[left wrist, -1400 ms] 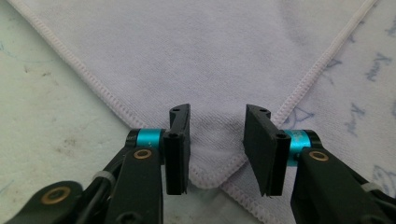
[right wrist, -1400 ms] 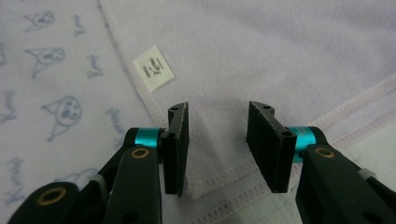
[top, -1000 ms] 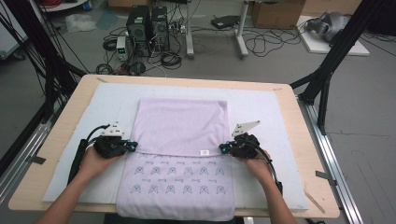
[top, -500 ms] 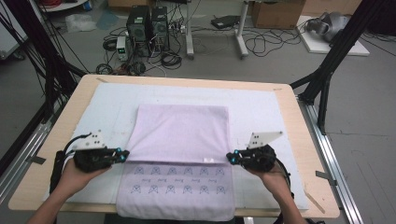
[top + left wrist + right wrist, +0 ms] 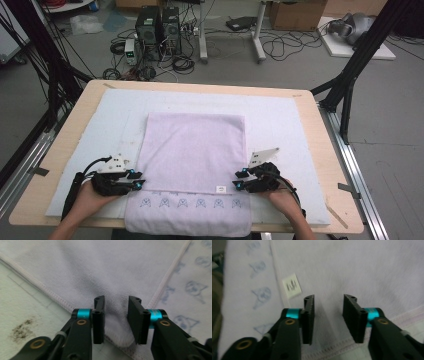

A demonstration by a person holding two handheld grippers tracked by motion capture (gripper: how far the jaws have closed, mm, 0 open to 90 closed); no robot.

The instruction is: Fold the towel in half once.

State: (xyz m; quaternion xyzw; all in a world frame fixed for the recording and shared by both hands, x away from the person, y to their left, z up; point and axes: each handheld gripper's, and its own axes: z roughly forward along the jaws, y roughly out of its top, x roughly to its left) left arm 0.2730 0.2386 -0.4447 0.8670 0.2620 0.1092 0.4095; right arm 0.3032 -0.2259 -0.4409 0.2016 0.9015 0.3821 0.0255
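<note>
A lavender towel [image 5: 195,150] lies folded on the white mat, its plain upper layer covering most of a lower layer printed with blue figures [image 5: 190,203]. My left gripper [image 5: 139,184] rests at the upper layer's near left corner, my right gripper [image 5: 239,181] at its near right corner by a small white label [image 5: 218,188]. Both pairs of jaws have just been opening. In the left gripper view the left gripper [image 5: 116,302] stands parted over the towel corner [image 5: 117,340], pads off the cloth. The right gripper [image 5: 329,300] is likewise parted above the towel hem [image 5: 332,350].
The white mat [image 5: 90,130] covers a wooden table [image 5: 330,165], with a dark stain [image 5: 21,327] on the mat by the left gripper. Black frame legs [image 5: 350,75] stand at the table's sides. Computers and cables [image 5: 160,30] sit on the floor beyond.
Both hands have drawn the upper layer's edge toward the near side, leaving one row of printed figures showing. Both grippers' jaws have parted and let go of the cloth.
</note>
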